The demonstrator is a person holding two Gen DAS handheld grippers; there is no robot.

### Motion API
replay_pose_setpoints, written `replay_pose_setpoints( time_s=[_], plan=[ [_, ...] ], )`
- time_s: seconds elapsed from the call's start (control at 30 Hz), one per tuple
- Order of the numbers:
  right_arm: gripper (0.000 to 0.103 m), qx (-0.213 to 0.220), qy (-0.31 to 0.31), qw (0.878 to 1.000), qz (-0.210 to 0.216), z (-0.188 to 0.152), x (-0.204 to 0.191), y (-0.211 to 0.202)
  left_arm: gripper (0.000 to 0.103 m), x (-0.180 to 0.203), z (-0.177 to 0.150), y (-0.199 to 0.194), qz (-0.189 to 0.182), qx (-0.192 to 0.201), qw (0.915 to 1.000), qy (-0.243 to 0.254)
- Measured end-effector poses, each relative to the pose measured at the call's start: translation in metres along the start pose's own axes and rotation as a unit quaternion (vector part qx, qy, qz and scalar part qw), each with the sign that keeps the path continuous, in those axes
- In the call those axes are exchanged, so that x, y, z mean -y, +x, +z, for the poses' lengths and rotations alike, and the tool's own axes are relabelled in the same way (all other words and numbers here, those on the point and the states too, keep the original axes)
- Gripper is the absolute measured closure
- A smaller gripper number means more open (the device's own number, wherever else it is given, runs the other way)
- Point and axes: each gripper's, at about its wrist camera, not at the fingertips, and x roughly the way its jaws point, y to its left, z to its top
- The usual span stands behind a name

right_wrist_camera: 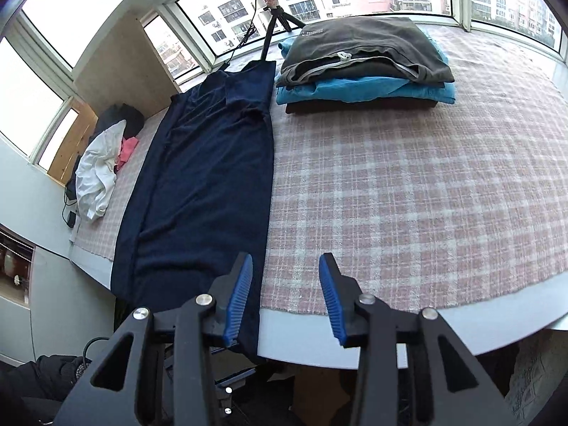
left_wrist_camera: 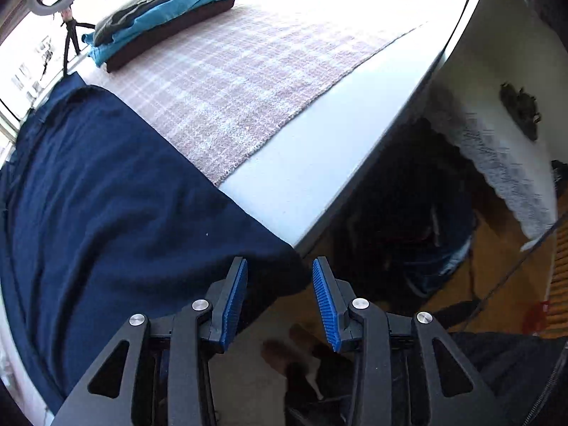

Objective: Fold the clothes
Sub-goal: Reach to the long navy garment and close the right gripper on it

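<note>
Your left claw (left_wrist_camera: 279, 266) stands released over the near corner of the long navy blue cloth garment (left_wrist_camera: 106, 206). Your right claw (right_wrist_camera: 285, 262) stands released too, beside its right edge.

White table (right_wrist_camera: 461, 333) carries a pink checked cloth (right_wrist_camera: 408, 195); on it, navy garment (right_wrist_camera: 198, 184), folded stack (right_wrist_camera: 365, 67)
</note>
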Motion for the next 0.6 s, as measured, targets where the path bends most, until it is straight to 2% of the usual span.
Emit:
replay_pose_setpoints(
  time_s=[0.13,0.17,0.23,0.3,0.37,0.43,0.5,0.6],
  plan=[
    [0.064,-0.008,-0.008,1.000,0.011,0.010,0.004,0.011,0.066,0.020,0.000,0.009,0.059,0.006,0.9979,0.026],
    [0.064,-0.010,-0.010,1.000,0.014,0.014,0.005,0.014,0.067,0.019,0.000,0.008,0.060,0.009,0.9979,0.022],
    [0.064,-0.015,-0.011,1.000,0.025,0.027,0.005,0.020,0.086,0.012,0.002,0.005,0.046,0.013,0.9988,0.006],
    [0.064,-0.018,-0.014,0.999,0.036,0.043,0.004,0.027,0.100,0.002,0.004,0.001,0.019,0.011,0.9996,-0.019],
    [0.064,-0.017,-0.029,0.998,0.047,0.067,-0.008,0.035,0.100,-0.012,0.004,-0.002,-0.020,0.009,0.9981,-0.058],
    [0.064,-0.016,-0.046,0.997,0.057,0.093,-0.020,0.044,0.100,-0.029,0.002,-0.008,-0.060,0.012,0.9929,-0.102],
    [0.064,-0.011,-0.065,0.996,0.061,0.126,-0.035,0.062,0.100,-0.049,-0.003,-0.019,-0.093,0.024,0.9838,-0.151],
    [0.064,-0.015,-0.085,0.994,0.060,0.172,-0.057,0.098,0.100,-0.075,-0.017,-0.045,-0.123,0.051,0.9686,-0.210]
  ],
)
